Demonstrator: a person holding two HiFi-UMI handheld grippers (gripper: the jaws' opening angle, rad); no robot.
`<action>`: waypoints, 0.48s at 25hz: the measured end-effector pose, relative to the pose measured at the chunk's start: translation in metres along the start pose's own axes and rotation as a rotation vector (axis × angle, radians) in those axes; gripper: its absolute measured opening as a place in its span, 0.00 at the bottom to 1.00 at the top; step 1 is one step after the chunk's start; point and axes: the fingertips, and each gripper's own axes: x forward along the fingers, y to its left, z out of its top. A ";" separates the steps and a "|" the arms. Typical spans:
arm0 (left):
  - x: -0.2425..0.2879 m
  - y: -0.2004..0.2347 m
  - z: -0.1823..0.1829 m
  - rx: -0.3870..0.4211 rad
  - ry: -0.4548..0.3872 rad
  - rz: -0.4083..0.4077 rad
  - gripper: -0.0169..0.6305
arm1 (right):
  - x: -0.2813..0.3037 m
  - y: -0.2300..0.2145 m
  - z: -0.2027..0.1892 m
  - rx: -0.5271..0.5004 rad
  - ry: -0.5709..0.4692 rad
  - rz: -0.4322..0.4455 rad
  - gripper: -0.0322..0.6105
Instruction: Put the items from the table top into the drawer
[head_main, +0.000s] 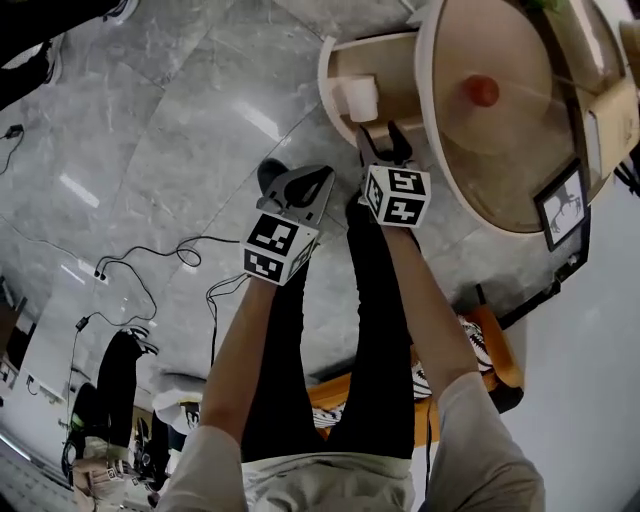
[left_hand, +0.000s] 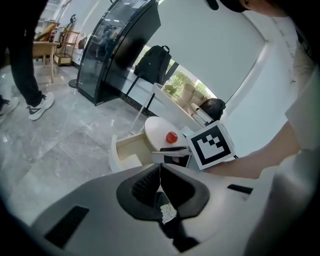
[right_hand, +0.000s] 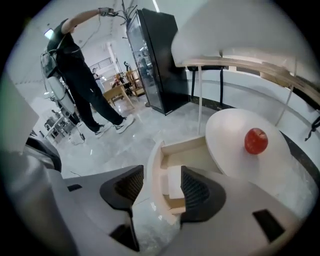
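**Cream open drawer (right_hand: 152, 175) juts left from pale round table (right_hand: 230, 125), red ball (right_hand: 256, 141) on top.**
Left gripper view alone shows black backpack (left_hand: 152, 62); left gripper (left_hand: 160, 167) jaws together, right gripper (right_hand: 162, 172) jaws apart.

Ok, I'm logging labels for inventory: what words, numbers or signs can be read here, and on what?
No readable text anywhere.
Left marker cube and right marker cube: only black-and-white square patterns, no letters.
Framed picture: a dark animal figure, no words visible.

Overhead; both gripper views toward drawer (right_hand: 152, 180), seemingly
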 end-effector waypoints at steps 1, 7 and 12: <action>-0.011 -0.007 0.003 0.003 0.004 -0.006 0.06 | -0.013 0.007 0.007 -0.004 -0.010 -0.002 0.44; -0.090 -0.050 0.032 0.034 0.005 -0.034 0.06 | -0.106 0.048 0.044 -0.013 -0.059 -0.024 0.37; -0.153 -0.087 0.058 0.055 -0.014 -0.034 0.06 | -0.191 0.066 0.065 0.041 -0.110 -0.069 0.29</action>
